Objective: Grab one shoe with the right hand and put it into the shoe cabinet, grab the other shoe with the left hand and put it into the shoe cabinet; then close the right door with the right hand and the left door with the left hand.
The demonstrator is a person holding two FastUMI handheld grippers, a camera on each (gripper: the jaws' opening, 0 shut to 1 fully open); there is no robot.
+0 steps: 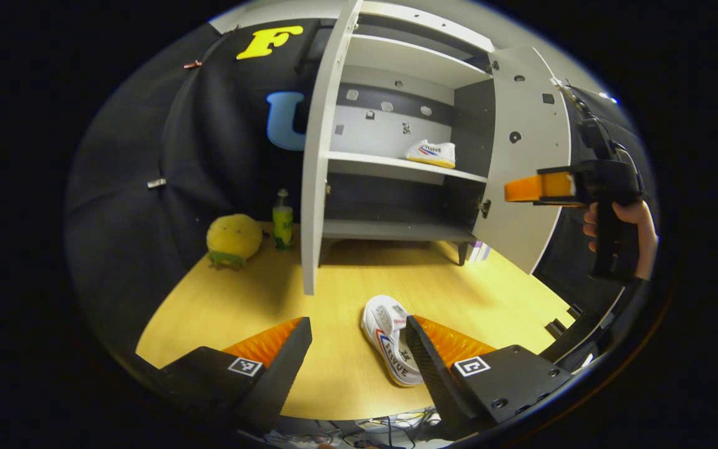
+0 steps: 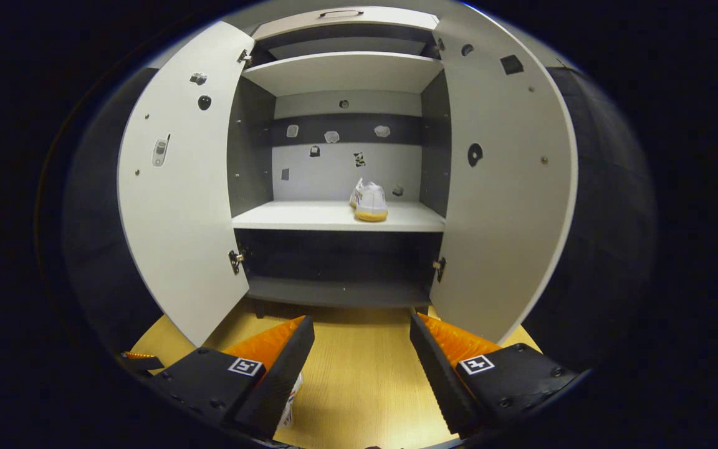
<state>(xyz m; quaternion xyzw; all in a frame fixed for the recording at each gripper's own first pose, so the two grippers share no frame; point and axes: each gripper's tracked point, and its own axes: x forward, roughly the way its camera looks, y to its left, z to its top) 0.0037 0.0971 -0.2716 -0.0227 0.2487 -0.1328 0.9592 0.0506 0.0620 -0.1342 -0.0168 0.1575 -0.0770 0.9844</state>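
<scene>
One white shoe (image 1: 432, 153) with a tan sole stands on the middle shelf (image 2: 309, 218) of the open shoe cabinet; in the right gripper view this shoe (image 2: 369, 201) sits right of the shelf's centre. A second white shoe (image 1: 388, 338) lies on the wooden table, just ahead of my left gripper (image 1: 359, 349), which is open, its right finger beside the shoe. My right gripper (image 2: 362, 349) is open and empty in front of the cabinet; from the left gripper view this gripper (image 1: 540, 187) hangs at the right, held by a hand (image 1: 636, 218). Both doors (image 1: 316, 162) (image 2: 508, 181) stand open.
A yellow plush toy (image 1: 233, 239) and a small bottle (image 1: 282, 221) stand on the table left of the cabinet. The wooden tabletop (image 1: 234, 305) stretches in front. Black cloth walls surround the booth. The table's front edge lies just below my left gripper.
</scene>
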